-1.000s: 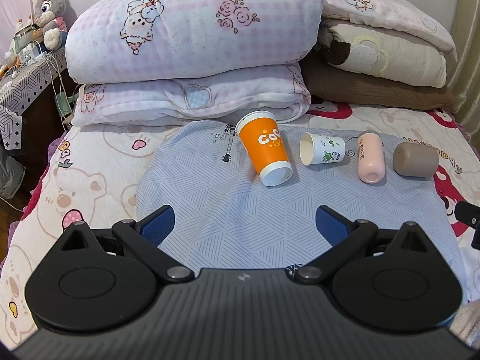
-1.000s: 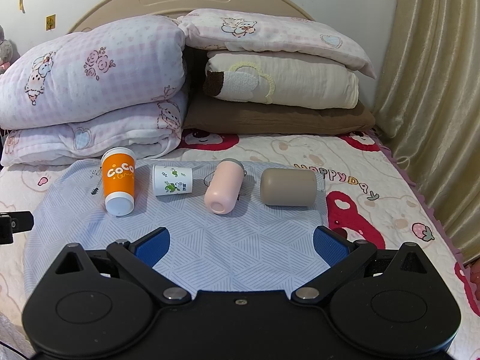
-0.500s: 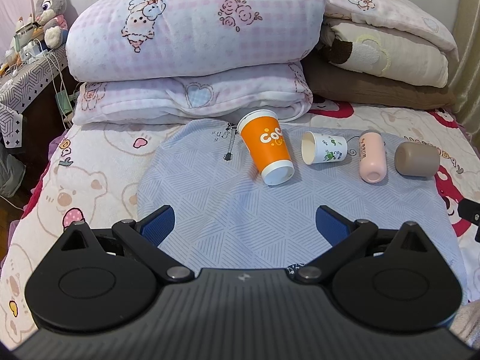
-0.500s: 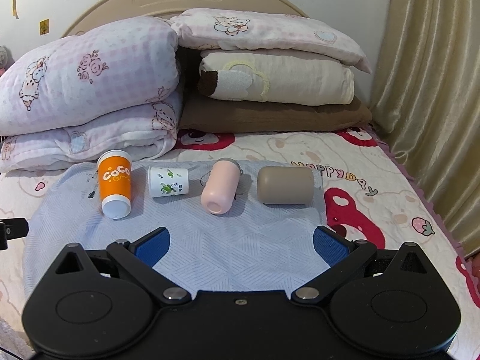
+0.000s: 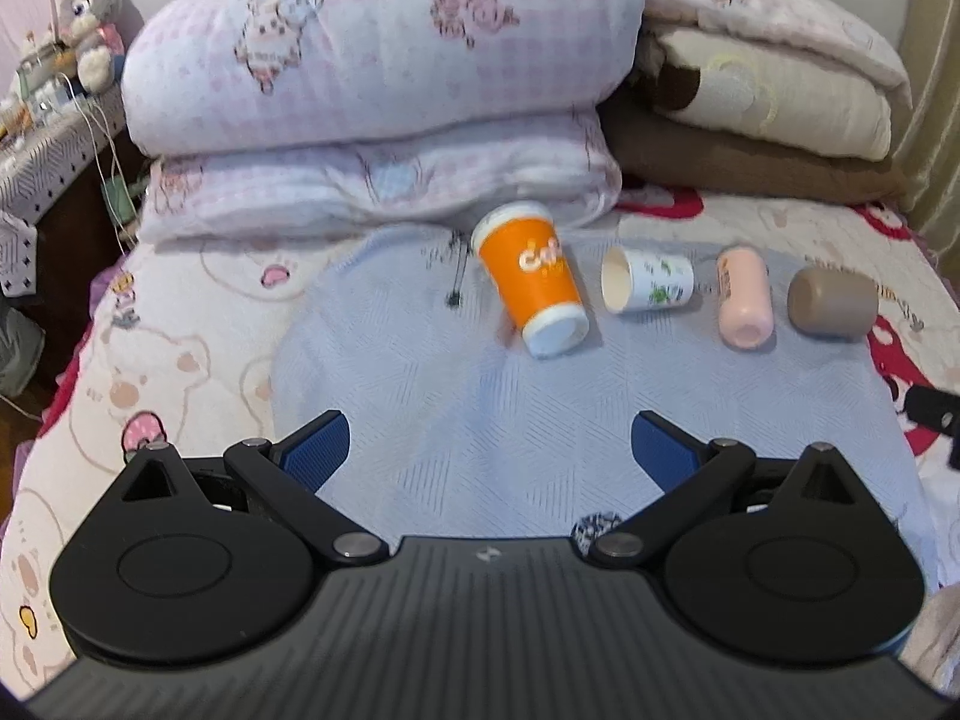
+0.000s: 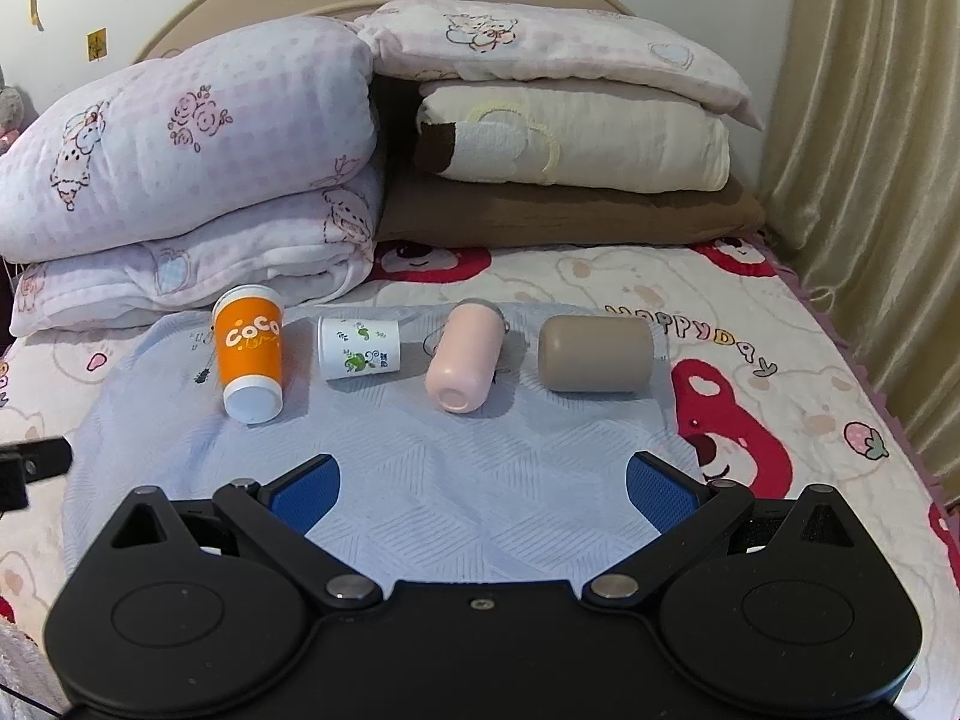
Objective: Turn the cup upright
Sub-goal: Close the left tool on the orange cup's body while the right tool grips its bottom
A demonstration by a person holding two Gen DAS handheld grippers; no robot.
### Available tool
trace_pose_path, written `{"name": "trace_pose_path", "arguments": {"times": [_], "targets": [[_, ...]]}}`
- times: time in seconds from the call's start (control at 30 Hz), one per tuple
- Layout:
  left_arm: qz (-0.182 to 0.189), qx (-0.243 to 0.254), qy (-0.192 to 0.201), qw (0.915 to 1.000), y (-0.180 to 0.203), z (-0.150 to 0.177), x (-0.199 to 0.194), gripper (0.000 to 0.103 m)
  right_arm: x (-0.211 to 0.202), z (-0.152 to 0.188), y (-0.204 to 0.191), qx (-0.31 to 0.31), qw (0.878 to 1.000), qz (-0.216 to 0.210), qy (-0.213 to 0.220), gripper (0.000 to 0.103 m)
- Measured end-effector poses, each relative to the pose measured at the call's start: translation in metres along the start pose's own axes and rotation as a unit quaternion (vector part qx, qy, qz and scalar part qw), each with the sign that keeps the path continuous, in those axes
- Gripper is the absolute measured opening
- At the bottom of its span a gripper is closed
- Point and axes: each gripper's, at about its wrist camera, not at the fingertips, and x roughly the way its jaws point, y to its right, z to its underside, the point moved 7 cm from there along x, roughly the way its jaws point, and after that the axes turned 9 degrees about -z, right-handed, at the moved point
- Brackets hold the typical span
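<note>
Since a second ago both views have crept forward, so the row of four cups sits a little larger and closer in each; the cups themselves lie where they did. The left claw [image 5: 487,441] hangs over the grey-blue cloth [image 5: 468,408] on the bed with its blue pads spread wide and nothing between them, and the right claw [image 6: 482,483] is likewise spread apart and empty. All four cups lie on their sides near the far edge of the cloth: the orange cup [image 5: 531,282] at the left, then the small white cup [image 5: 648,287], the pink cup [image 5: 743,299] and the brown cup [image 5: 831,302]. The risks come mostly from the soft bed and the round shapes. A pad that touches a cup's side off-centre would probably roll it away rather than trap it. The paper cups look thin, so a hard squeeze near the open rim could crush one. The cups lie close together, so a wide claw coming in on one may nudge its neighbour. Once stood up, a cup could topple again, since bedding under the cloth gives an uneven, yielding footing.
</note>
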Motion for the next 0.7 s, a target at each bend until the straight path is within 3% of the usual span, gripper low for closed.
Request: {"name": "trace_pose_path", "arguments": {"times": [0.27,0.5,0.7], "targets": [[0.003,0.006,-0.008,0.9999,-0.026,-0.027,0.002,0.102,-0.01,-0.019,-0.024,-0.08,0.991,-0.091,0.06,0.103],[-0.001,-0.013,-0.027,0.9995,-0.04,-0.066,0.029,0.102,0.015,-0.036,-0.025,-0.08,0.988,-0.118,0.064,0.103],[0.033,-0.025,-0.046,0.9981,-0.024,-0.088,0.062,0.1,0.036,-0.051,-0.062,-0.118,0.977,-0.173,0.042,0.103]]}}
